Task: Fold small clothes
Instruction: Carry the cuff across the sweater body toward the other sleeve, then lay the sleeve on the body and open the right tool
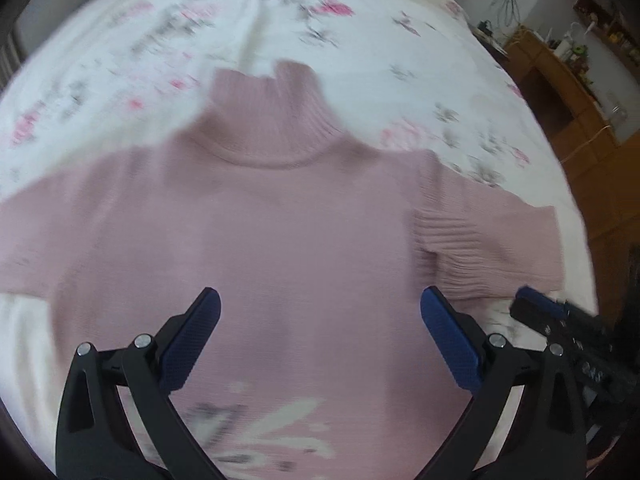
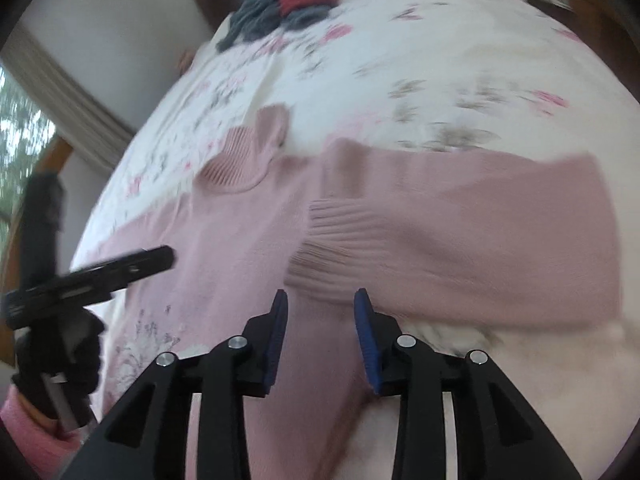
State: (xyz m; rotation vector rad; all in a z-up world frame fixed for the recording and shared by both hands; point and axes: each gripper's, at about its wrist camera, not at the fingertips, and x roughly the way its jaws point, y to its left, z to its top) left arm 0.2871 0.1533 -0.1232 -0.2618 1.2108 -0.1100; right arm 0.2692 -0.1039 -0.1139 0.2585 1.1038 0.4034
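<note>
— One surface?
— One floral bedspread (image 1: pixel 120 60); wooden furniture (image 1: pixel 560 92) at 2 o'clock, clothes pile (image 2: pixel 288 4) at 12.
— Garments spread?
— One pink sweater (image 1: pixel 260 240), flat at centre. My left gripper (image 1: pixel 320 340) gapes wide above it; my right gripper (image 2: pixel 320 320), parted, holds nothing.

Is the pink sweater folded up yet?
Partly. The pink sweater lies mostly spread on the bed, with one sleeve folded back.
</note>
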